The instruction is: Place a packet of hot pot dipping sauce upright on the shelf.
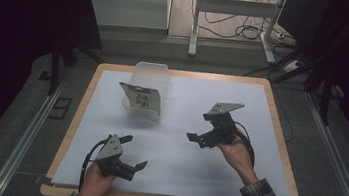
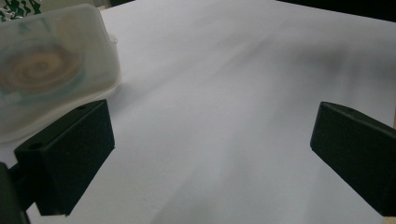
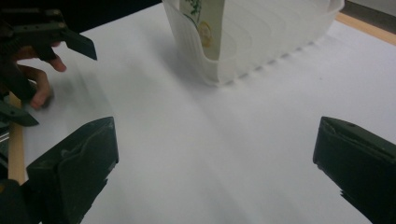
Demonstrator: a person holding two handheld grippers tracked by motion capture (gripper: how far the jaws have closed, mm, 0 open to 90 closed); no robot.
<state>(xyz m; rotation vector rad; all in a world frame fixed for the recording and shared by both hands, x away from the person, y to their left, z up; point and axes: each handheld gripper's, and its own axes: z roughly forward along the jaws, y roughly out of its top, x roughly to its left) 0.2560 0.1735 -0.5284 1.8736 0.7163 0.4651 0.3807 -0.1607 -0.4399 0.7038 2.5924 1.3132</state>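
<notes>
A: Where is the packet?

B: The dark green printed packet (image 1: 141, 98) stands upright in a translucent plastic tub (image 1: 153, 70), far left on the white sheet.

A: And the grippers?

B: The left gripper (image 1: 133, 153) and right gripper (image 1: 197, 131), jaws wide and empty, are near, clear of the tub, likely poised to reach.

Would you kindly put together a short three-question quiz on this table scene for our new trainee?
1. True or false: the packet with green print lies flat on the white sheet.
2. What are the fingers of the left gripper and right gripper holding?
3. Which gripper is nearer the translucent plastic tub in the high view: A left, B right, C cannot tell?

Key
1. False; it stands tilted inside the tub.
2. Nothing; both sets of fingers are spread open over the sheet.
3. C; both are a similar distance away.
</notes>
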